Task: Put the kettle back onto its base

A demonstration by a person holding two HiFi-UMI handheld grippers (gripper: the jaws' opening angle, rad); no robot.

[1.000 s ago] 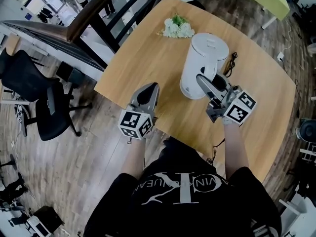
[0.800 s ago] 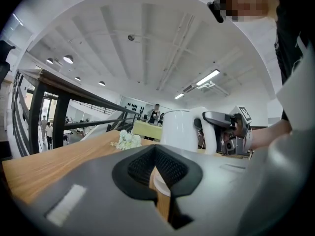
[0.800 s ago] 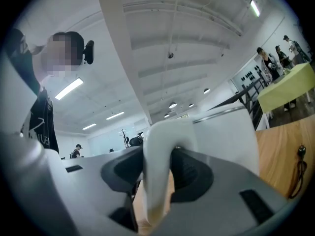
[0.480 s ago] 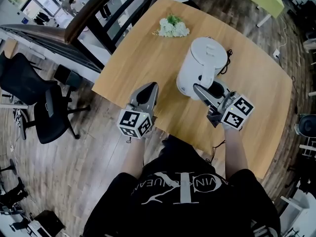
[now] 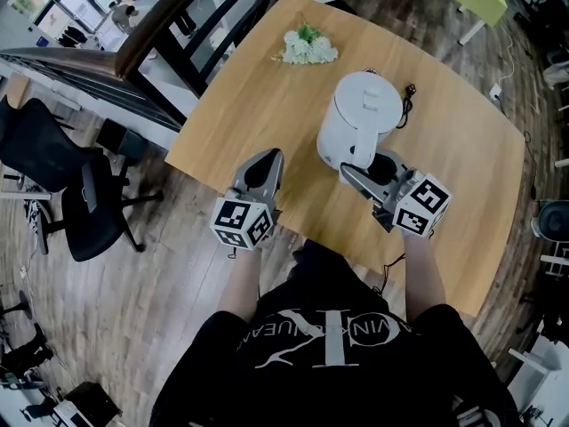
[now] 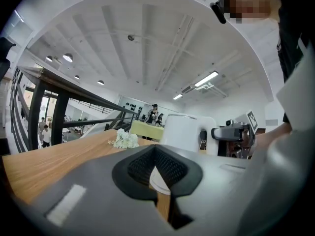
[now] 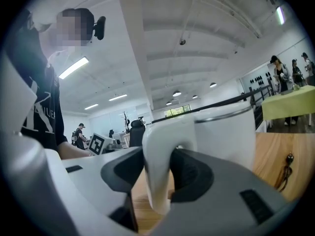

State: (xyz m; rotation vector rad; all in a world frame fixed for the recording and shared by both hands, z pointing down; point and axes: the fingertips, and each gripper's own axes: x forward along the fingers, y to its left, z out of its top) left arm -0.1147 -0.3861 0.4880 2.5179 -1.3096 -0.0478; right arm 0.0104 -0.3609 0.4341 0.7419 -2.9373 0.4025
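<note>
1. bench [image 5: 267, 87]: the wooden top has free room all around the kettle; i cannot make out the base in any view, and it may be hidden under the body; find it by eye before lowering.
2. kettle [image 5: 364, 114]: upright, lid up, over the right-hand middle of the bench; whether its foot is seated i cannot tell; in my judgement it should come straight down, plumb and centred, not slide in sideways.
3. right gripper [image 5: 366, 169]: jaws wide yet clamped across the handle [image 7: 160, 166], a pad on each side; grip firmly, as a tall body could swing about a slim handle.
4. left gripper [image 5: 267, 160]: jaws together, holding nothing, by the bench's near edge, well apart from the kettle; it could steady the base.
5. cord [image 5: 409, 96]: just beside the kettle's far side; keep it out from underneath.
</note>
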